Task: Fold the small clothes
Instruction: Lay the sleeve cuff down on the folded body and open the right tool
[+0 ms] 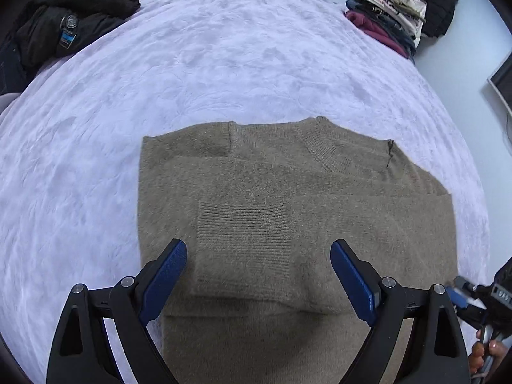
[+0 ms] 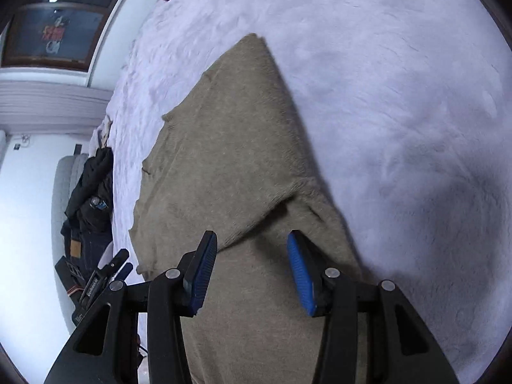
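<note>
**Sweater lies straight ahead of both tongs, collar at the far end**

The olive-brown knit sweater (image 1: pixel 288 211) lies flat on the lavender bed (image 1: pixel 224 64), sleeves folded in across its body, long axis running away from the left tongs (image 1: pixel 258 283) toward the collar. The left tongs hang wide apart over the ribbed cuff (image 1: pixel 243 224), holding nothing. The right tongs (image 2: pixel 252 272) stand moderately spread and empty at a raised fold on the sweater's side edge, and look nearer to the cloth. Only the left view shows the collar and cuff; only the right shows that lifted flap.

Lilac bedspread (image 1: pixel 224 64); black jacket (image 1: pixel 64 28); stacked clothes (image 1: pixel 384 22); black bag (image 1: pixel 440 3).
</note>
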